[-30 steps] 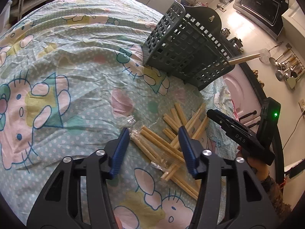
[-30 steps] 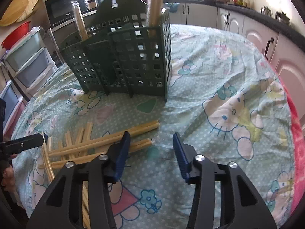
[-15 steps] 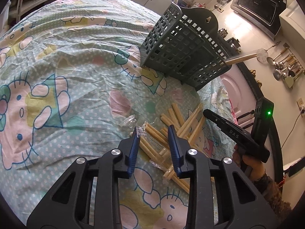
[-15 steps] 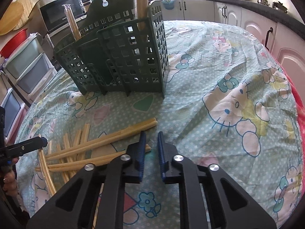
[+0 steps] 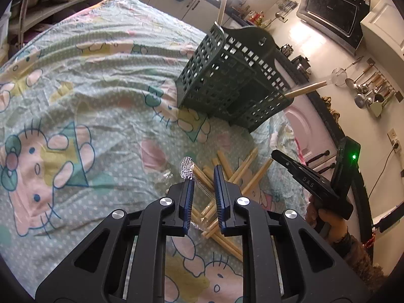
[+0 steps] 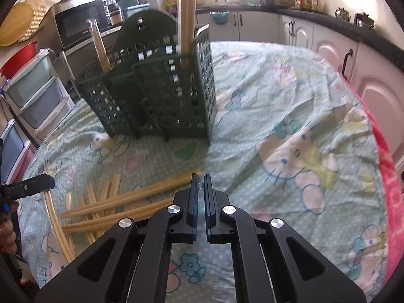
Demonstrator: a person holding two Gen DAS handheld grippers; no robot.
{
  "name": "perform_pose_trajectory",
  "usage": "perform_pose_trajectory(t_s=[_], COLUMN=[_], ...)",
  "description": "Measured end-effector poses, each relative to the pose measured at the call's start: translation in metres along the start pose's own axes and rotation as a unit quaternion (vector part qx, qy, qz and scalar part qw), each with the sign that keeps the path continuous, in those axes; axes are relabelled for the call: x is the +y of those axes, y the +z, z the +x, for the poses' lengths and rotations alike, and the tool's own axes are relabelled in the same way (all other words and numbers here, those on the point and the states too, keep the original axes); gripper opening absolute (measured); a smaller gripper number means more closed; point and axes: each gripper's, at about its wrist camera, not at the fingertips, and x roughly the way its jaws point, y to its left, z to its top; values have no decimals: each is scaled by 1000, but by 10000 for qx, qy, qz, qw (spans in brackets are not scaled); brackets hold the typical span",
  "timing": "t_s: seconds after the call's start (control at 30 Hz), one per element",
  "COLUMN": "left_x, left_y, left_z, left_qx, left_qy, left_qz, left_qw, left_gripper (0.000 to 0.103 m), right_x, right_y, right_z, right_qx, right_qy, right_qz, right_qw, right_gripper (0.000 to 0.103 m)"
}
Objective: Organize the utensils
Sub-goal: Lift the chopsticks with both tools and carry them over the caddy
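Note:
A pile of plastic-wrapped wooden chopsticks [image 5: 234, 174] lies on the patterned tablecloth [image 5: 83, 96]; it also shows in the right wrist view [image 6: 121, 204]. A dark green utensil basket [image 5: 232, 85] stands behind it with chopsticks [image 6: 186, 12] upright inside. My left gripper [image 5: 203, 176] is nearly closed around one wrapped chopstick pair [image 5: 199, 179] at its plastic end. My right gripper [image 6: 200, 176] is shut on the clear wrapper tip of a chopstick pair [image 6: 156, 190] on the cloth. It also shows in the left wrist view [image 5: 275, 154].
The basket [image 6: 156, 96] stands on the table between the pile and the kitchen counters. A microwave [image 5: 333, 12] and hanging ladles [image 5: 371, 88] are on the wall side. Plastic drawers [image 6: 32, 91] stand beyond the table edge.
Both grippers have closed from wide open. The left one narrowed around a wrapped chopstick pair; the right one shut on a wrapper tip and moved slightly forward.

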Motion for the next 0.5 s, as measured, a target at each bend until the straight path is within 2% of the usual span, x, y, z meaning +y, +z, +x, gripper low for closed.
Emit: perform_pose_trajectory(t_s=[0.2,0.5], left_x=[-5,-33], left_y=[7,20], left_z=[-11,-27], left_qx=[-174,-451], left_qy=[-76,-342], left_qz=[47,333], left_qw=[9998,9978], left_gripper=[9,6], right_x=[-5,9], right_y=[8,19], right_z=[-19,-54], right_qx=[-246,-644], right_qy=[-108,34], right_qz=[-39,-276], right_qw=[9996,9975], right_gripper=[4,4])
